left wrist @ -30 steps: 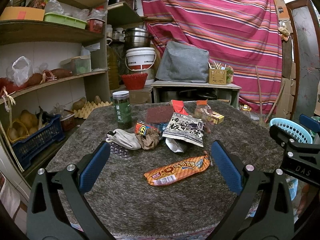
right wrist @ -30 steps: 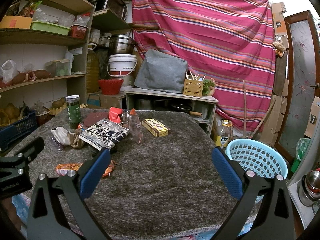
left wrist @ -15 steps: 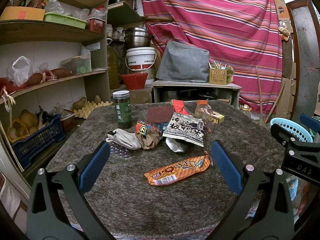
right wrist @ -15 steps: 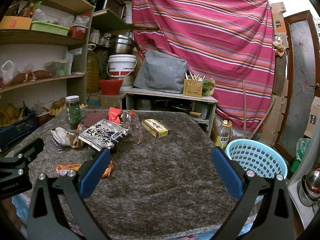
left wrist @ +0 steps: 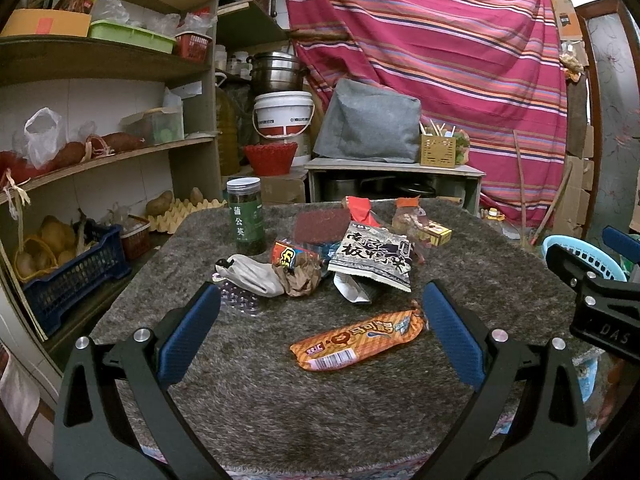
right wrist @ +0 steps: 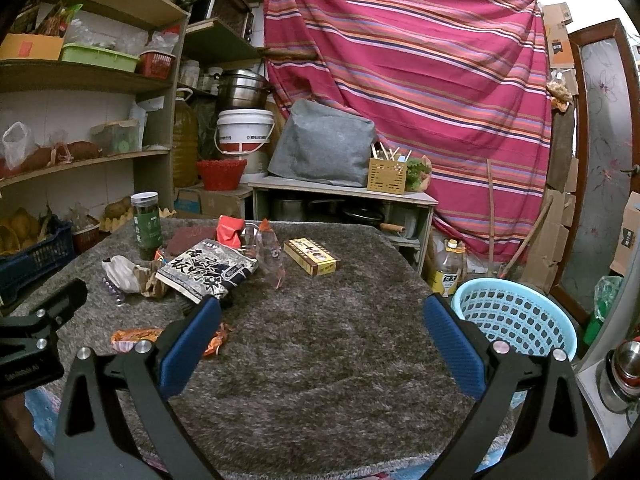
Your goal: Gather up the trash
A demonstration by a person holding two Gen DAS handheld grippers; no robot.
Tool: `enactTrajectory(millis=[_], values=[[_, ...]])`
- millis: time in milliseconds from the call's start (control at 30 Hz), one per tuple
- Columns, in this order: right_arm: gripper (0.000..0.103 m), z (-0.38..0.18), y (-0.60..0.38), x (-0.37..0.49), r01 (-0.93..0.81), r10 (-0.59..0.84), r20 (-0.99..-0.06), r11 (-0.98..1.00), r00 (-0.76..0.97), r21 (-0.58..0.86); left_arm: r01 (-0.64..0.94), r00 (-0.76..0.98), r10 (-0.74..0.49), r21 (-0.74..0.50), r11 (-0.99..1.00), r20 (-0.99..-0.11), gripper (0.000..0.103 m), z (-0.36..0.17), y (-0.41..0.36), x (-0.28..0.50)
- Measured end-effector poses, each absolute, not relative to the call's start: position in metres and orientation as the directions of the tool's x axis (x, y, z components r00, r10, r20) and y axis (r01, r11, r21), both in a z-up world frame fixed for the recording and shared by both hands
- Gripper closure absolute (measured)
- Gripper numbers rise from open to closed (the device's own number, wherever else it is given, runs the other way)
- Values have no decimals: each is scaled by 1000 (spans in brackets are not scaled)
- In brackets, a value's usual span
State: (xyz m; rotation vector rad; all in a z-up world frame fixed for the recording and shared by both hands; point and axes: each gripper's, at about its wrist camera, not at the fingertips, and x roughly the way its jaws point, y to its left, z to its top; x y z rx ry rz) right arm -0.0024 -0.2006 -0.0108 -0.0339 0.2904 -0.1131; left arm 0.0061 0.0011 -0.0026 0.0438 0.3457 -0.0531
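Note:
An orange sausage wrapper (left wrist: 358, 340) lies on the grey shaggy table (left wrist: 280, 400), just ahead of my open, empty left gripper (left wrist: 320, 320); it also shows in the right wrist view (right wrist: 136, 337). Behind it lie a black-and-white snack bag (left wrist: 374, 256), crumpled brown paper (left wrist: 300, 278), a white wad (left wrist: 250, 276) and a clear blister pack (left wrist: 240, 302). A small yellow box (right wrist: 312, 257) and a clear wrapper (right wrist: 272, 256) lie farther right. My right gripper (right wrist: 320, 320) is open and empty above bare table. A light blue basket (right wrist: 516, 316) stands right of the table.
A green-labelled jar (left wrist: 245, 216) stands at the table's back left. Shelves (left wrist: 100, 160) with crates and produce run along the left. A low bench (right wrist: 340, 196) and a striped curtain (right wrist: 420, 80) are behind. An oil bottle (right wrist: 450, 268) stands on the floor by the basket.

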Motion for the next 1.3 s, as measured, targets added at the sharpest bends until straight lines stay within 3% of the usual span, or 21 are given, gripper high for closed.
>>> enactTrajectory(millis=[1300], values=[[4, -9, -215, 16, 105, -113, -268, 994, 957, -43, 82, 935, -70, 19, 996, -346, 5, -7, 1, 17]])
